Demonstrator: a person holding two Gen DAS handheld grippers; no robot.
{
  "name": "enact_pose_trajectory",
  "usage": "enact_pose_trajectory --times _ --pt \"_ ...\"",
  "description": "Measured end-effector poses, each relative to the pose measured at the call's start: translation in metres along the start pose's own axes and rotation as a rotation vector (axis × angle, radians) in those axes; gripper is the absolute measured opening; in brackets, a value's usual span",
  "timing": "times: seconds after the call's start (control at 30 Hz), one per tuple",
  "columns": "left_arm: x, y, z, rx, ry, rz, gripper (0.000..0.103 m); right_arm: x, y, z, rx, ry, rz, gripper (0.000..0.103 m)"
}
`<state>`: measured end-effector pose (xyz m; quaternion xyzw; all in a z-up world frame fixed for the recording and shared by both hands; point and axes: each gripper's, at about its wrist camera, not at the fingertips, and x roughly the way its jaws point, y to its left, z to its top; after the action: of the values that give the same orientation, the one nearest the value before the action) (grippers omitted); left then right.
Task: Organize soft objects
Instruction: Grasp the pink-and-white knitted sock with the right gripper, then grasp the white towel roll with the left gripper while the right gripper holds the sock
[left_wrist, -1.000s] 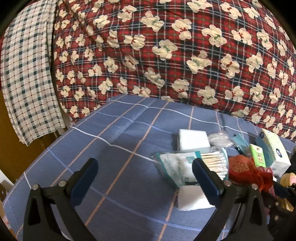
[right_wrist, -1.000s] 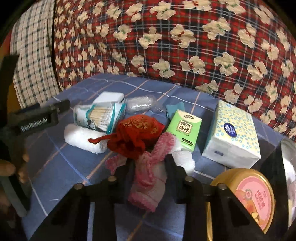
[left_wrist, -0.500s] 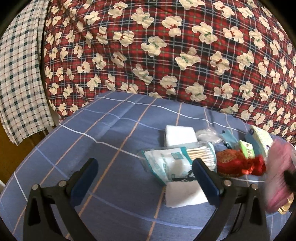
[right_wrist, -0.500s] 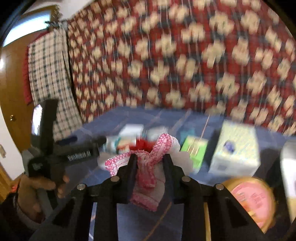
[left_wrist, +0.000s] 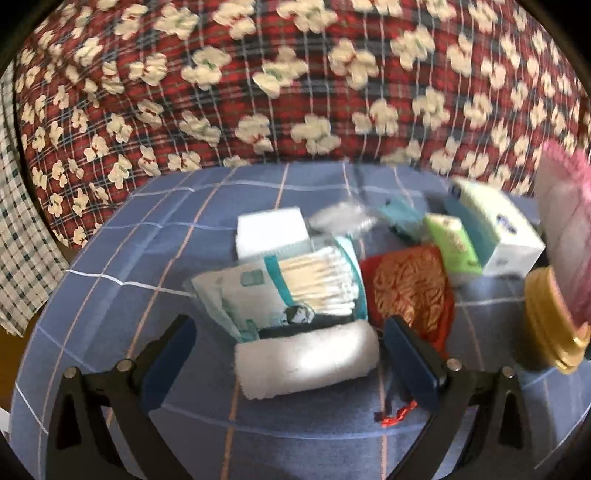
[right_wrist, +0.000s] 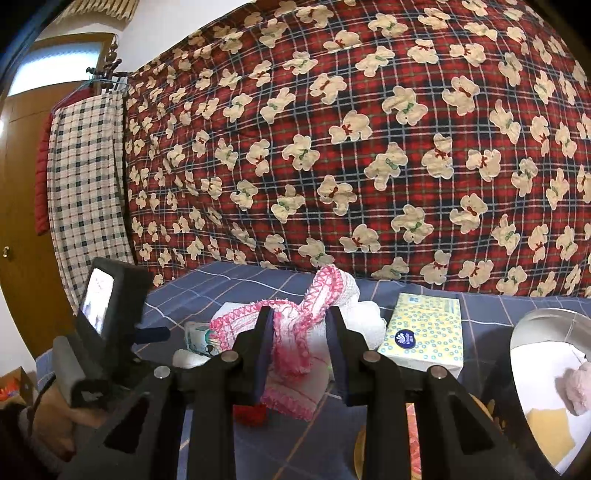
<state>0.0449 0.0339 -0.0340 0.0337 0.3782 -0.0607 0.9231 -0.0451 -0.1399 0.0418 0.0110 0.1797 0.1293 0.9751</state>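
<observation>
Change: you lifted the pink cloth (right_wrist: 295, 332) off the table (left_wrist: 122, 280) with the right gripper (right_wrist: 300, 345); one second ago it lay among the other things, and now it hung in the air.
Left side: you moved the left gripper (left_wrist: 286, 345) closer to the pile; before, it looked at bare table.
Right claw: pinched on the cloth, which hung down between the fingers (right_wrist: 264, 350).
Left claw: spread wide and held nothing; the white roll (left_wrist: 306, 360) lay between its fingers, not touched.
Cloth position: above the table, near the tissue box (right_wrist: 424, 338), left of the metal bowl (right_wrist: 546, 391).
Done: I judge little; the bowl already held some soft pieces, pink and yellow.
Left to do: the roll, the red pouch (left_wrist: 406, 291), the swab pack (left_wrist: 284, 291) and the green packet (left_wrist: 452, 243) were still together on the table.
</observation>
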Motion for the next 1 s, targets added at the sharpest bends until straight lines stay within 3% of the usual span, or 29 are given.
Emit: enact_pose_trajectory --times 0.17,0.3,0.47,1.0 --pt "0.010 0.004 -0.002 -0.021 0.061 -0.019 0.095 0.005 0.000 -0.004 -0.006 0.032 -0.029 0.031" --pt "0.011 0.006 -0.005 -0.043 0.074 -0.089 0.080 0.010 -0.003 -0.006 0.001 0.059 -0.052 0.031" --pt "0.009 0.007 -0.005 -0.060 0.065 -0.091 0.079 0.013 -0.007 -0.006 0.002 0.071 -0.080 0.031" --pt "-0.027 0.025 -0.008 -0.190 -0.131 -0.080 0.079 0.012 -0.011 -0.005 -0.035 0.069 -0.186 0.031"
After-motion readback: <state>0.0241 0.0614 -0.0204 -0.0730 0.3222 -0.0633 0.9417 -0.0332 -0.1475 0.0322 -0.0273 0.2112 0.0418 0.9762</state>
